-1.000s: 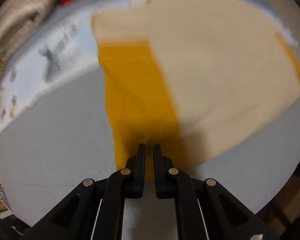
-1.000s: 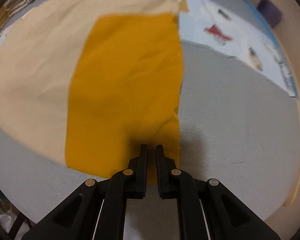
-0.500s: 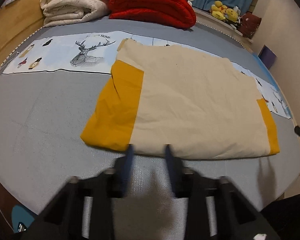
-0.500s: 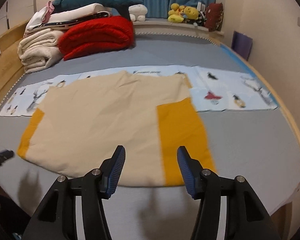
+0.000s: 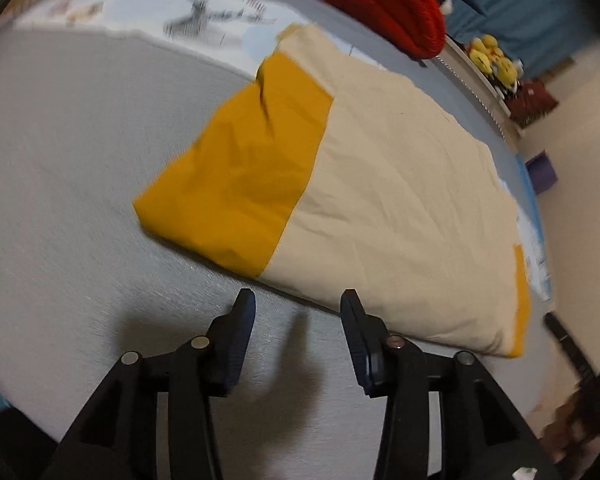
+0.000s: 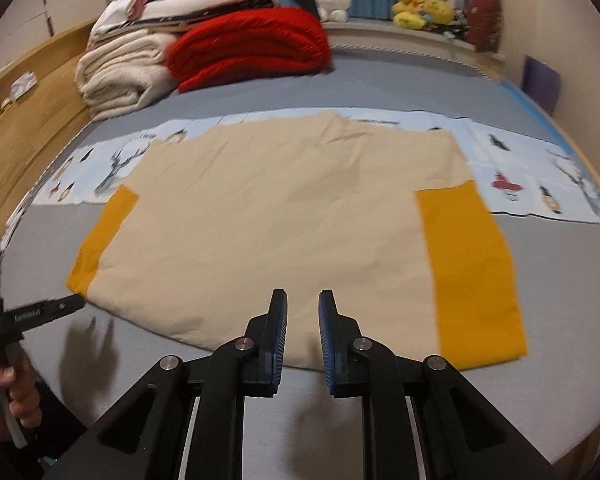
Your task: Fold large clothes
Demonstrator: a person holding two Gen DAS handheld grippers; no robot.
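Beige cloth (image 6: 276, 216) with orange bands now lies flat on the grey bed (image 6: 571, 320), let go by both grippers. Left gripper (image 5: 296, 300) has just been opening and is empty; right gripper (image 6: 301, 300) has just been closing to a narrow gap, also empty. So 1 fold seems done. Near edge lies just ahead, free bed on both sides.

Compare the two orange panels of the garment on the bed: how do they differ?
In the right wrist view, the right orange panel shows as a wide strip reaching the near hem; the left orange panel shows only as a narrow strip. The left one's near corner lies beside the left gripper; the right one's lies clear. Both lie flat, flanking the cream body.
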